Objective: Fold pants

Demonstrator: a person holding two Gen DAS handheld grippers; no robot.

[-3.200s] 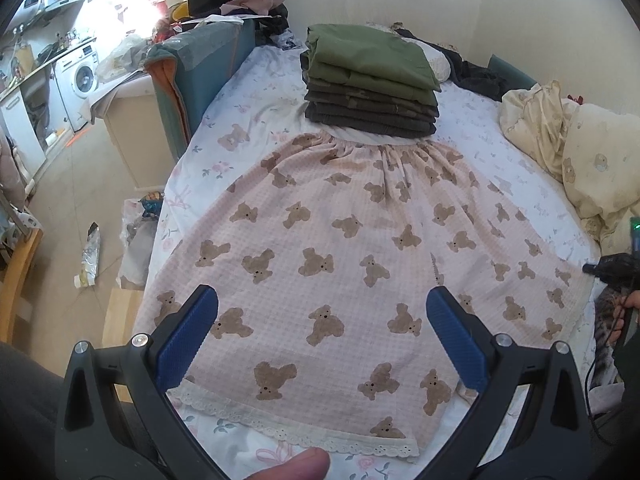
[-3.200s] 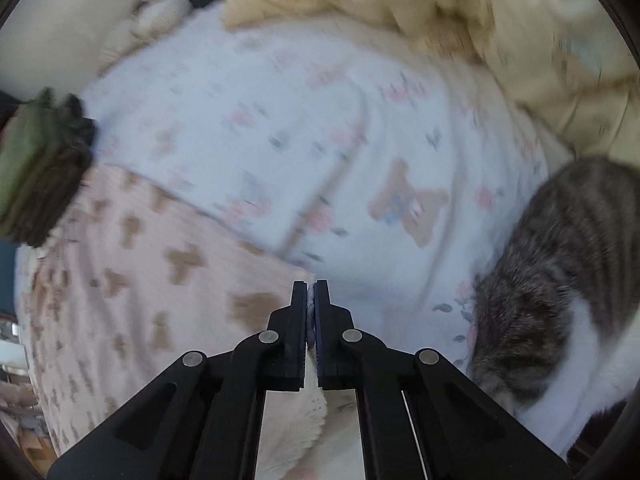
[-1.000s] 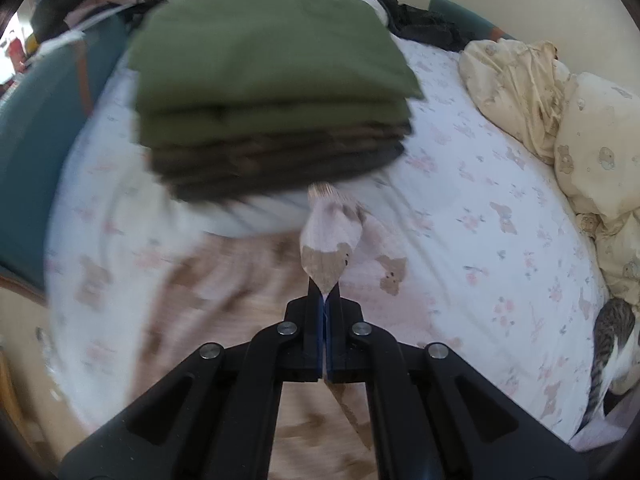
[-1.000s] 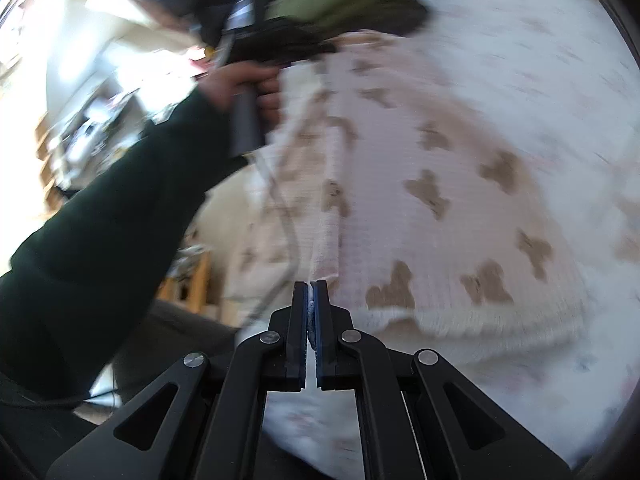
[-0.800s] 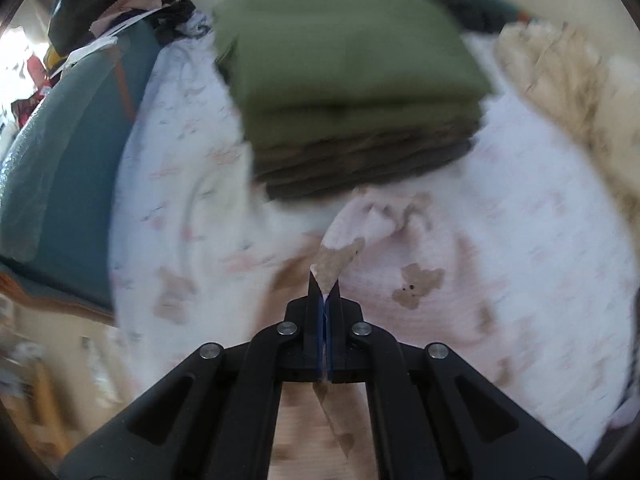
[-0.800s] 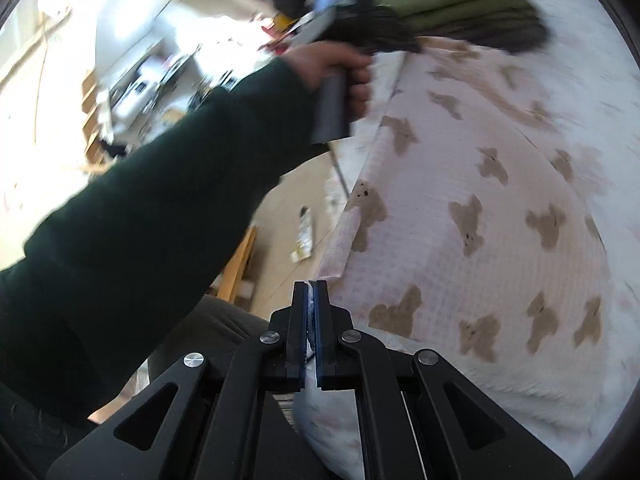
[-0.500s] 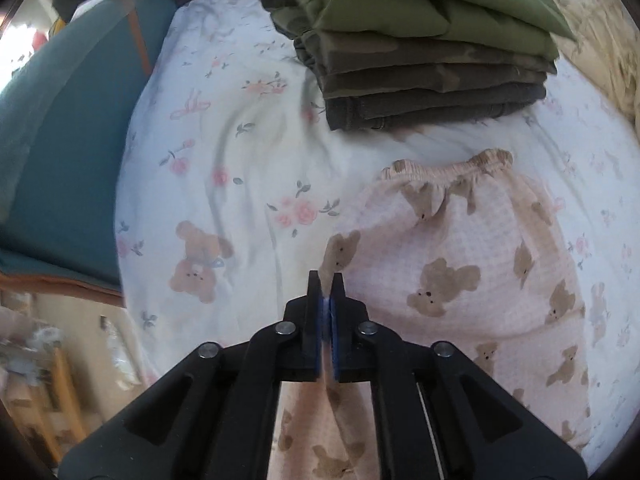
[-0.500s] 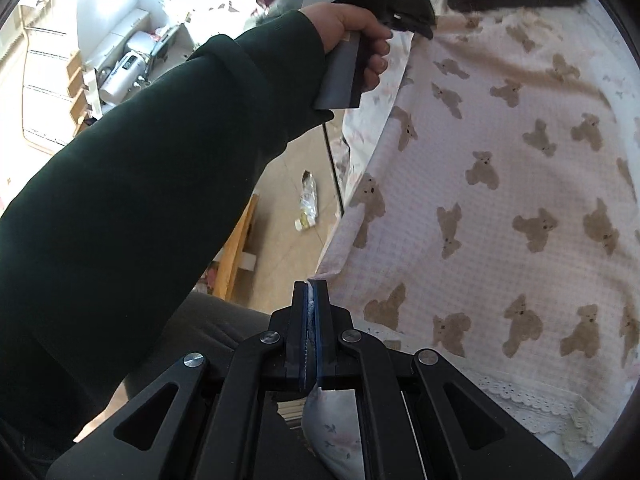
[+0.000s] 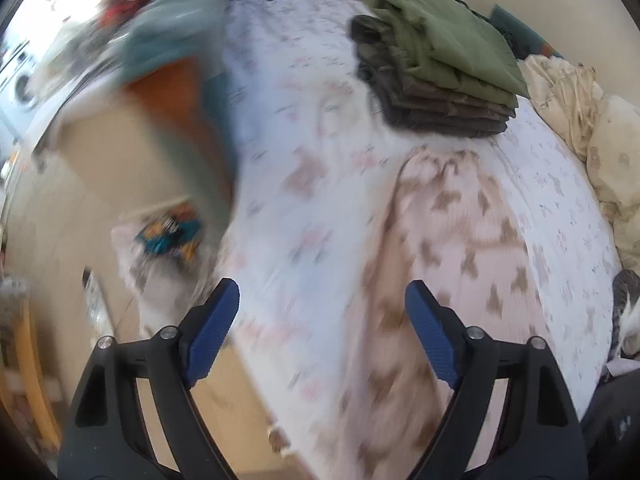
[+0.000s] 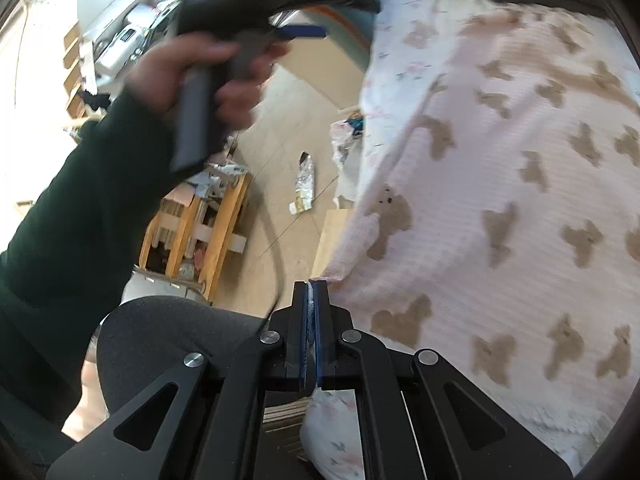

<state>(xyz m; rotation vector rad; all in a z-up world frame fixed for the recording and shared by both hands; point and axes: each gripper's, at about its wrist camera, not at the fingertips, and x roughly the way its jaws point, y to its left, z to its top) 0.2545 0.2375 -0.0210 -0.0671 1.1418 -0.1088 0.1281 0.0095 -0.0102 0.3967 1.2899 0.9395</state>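
Observation:
The pink pants with brown bears (image 9: pixel 452 248) lie folded lengthwise on the bed, waistband toward the stack of clothes. My left gripper (image 9: pixel 322 312) is open and empty, held above the bed's left side beside the pants. It also shows in the right wrist view (image 10: pixel 304 32), held in a hand, blue pads apart. My right gripper (image 10: pixel 311 292) is shut on the hem corner of the pants (image 10: pixel 500 200) at the bed's near edge.
A stack of folded green and dark clothes (image 9: pixel 436 68) sits at the far end of the bed. A cream duvet (image 9: pixel 592 128) lies at the right, a cat (image 9: pixel 628 312) at the right edge. A wooden rack (image 10: pixel 200 224) and litter (image 10: pixel 304 184) are on the floor.
My left gripper has let go of the waistband, opened, and pulled back toward the bed's left side. My right gripper stays shut on the hem corner.

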